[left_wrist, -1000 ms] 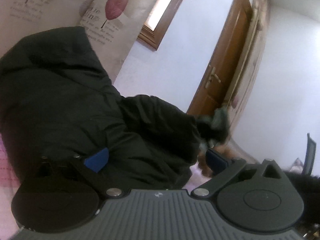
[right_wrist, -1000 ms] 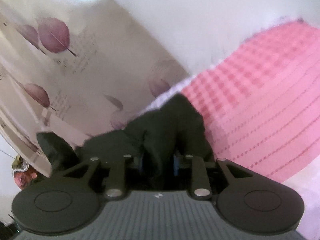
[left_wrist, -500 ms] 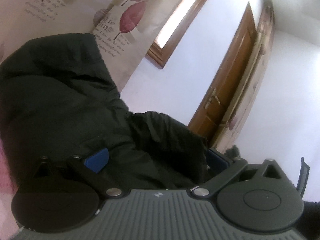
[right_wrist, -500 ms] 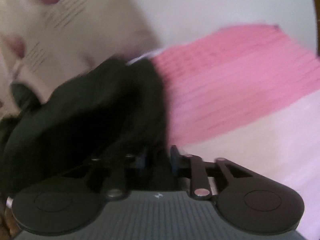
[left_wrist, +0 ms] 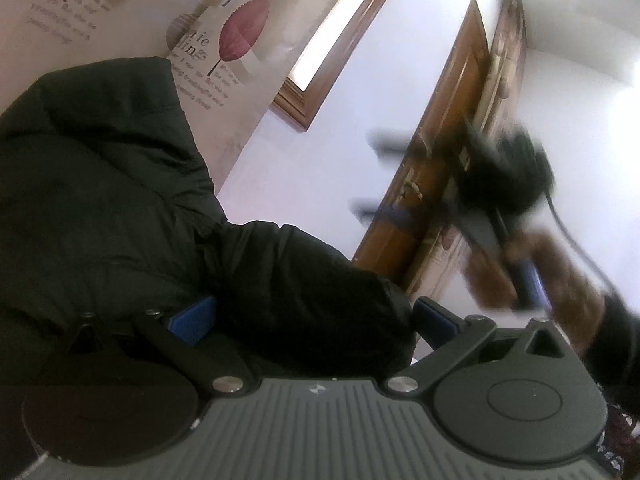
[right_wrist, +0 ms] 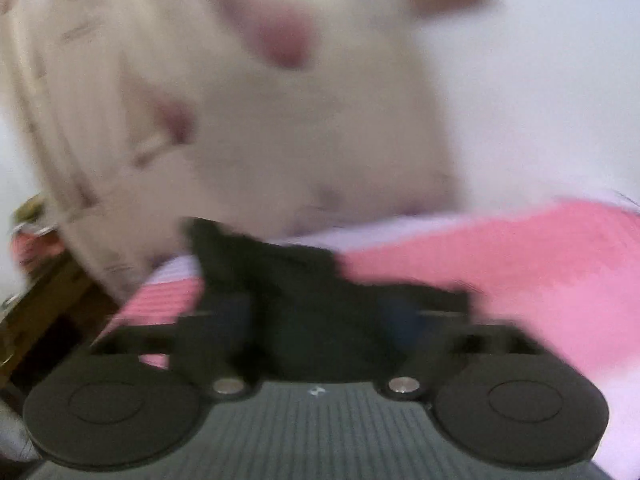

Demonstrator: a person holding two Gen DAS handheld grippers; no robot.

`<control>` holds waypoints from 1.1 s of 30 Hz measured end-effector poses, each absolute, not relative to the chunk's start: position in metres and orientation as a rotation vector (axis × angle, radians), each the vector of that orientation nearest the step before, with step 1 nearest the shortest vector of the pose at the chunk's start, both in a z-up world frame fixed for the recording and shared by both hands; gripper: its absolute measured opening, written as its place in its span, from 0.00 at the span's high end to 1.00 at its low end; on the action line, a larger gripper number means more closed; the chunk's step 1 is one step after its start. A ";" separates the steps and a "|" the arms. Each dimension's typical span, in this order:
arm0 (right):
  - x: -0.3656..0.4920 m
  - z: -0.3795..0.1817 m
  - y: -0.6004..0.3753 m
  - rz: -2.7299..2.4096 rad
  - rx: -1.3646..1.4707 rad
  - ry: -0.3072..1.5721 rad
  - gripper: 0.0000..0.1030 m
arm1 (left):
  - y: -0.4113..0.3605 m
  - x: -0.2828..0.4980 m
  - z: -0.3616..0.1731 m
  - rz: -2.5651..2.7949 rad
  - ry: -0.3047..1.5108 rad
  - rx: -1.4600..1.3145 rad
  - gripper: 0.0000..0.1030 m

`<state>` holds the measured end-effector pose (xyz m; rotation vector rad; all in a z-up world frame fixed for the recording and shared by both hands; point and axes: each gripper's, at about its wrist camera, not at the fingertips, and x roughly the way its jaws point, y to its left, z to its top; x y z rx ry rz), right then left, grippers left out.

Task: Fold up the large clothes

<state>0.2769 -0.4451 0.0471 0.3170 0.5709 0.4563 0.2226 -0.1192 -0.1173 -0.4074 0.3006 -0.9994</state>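
Observation:
A large black padded jacket [left_wrist: 104, 208] fills the left of the left wrist view, bulging between the wide-apart blue pads [left_wrist: 192, 318] of my left gripper [left_wrist: 312, 316], which is open. My right gripper [left_wrist: 400, 184] shows blurred at the right of that view, held by a hand, its fingers apart and empty. In the right wrist view, blurred, a fold of the black jacket [right_wrist: 304, 292] lies between the spread fingers of my right gripper [right_wrist: 320, 312], over the pink bedspread [right_wrist: 500, 264].
A leaf-print curtain [left_wrist: 132, 12], a wooden window frame [left_wrist: 336, 40] and a brown door [left_wrist: 440, 152] stand behind the jacket. A wooden piece of furniture [right_wrist: 44, 304] shows at the left of the right wrist view.
My right gripper has opened and let go of the jacket, and swung fast across the bed. It has risen into the left wrist view. My left gripper has tilted up a little.

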 end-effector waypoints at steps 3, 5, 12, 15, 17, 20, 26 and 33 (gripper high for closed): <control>0.346 0.052 -0.371 0.492 0.133 0.693 0.00 | -0.119 0.220 -0.118 -0.995 0.302 -0.408 0.00; 0.387 0.039 -0.330 0.523 0.062 0.785 0.00 | -0.119 0.220 -0.117 -0.992 0.299 -0.413 0.00; 0.389 0.031 -0.236 0.606 -0.329 0.792 0.87 | -0.106 0.204 -0.120 -0.912 0.243 -0.444 0.00; 0.368 0.070 -0.257 0.588 -0.276 0.655 0.89 | -0.093 0.188 -0.116 -0.861 0.177 -0.506 0.00; 0.349 0.085 -0.280 0.559 -0.247 0.573 0.89 | -0.092 0.181 -0.110 -0.851 0.170 -0.507 0.00; 0.332 0.093 -0.324 0.525 -0.160 0.492 0.89 | -0.096 0.177 -0.108 -0.858 0.192 -0.513 0.00; 0.309 0.062 -0.425 0.494 0.125 0.443 0.89 | -0.115 0.188 -0.112 -0.878 0.280 -0.491 0.00; 0.281 -0.029 -0.519 0.406 0.449 0.448 0.89 | -0.141 0.199 -0.118 -0.926 0.371 -0.380 0.00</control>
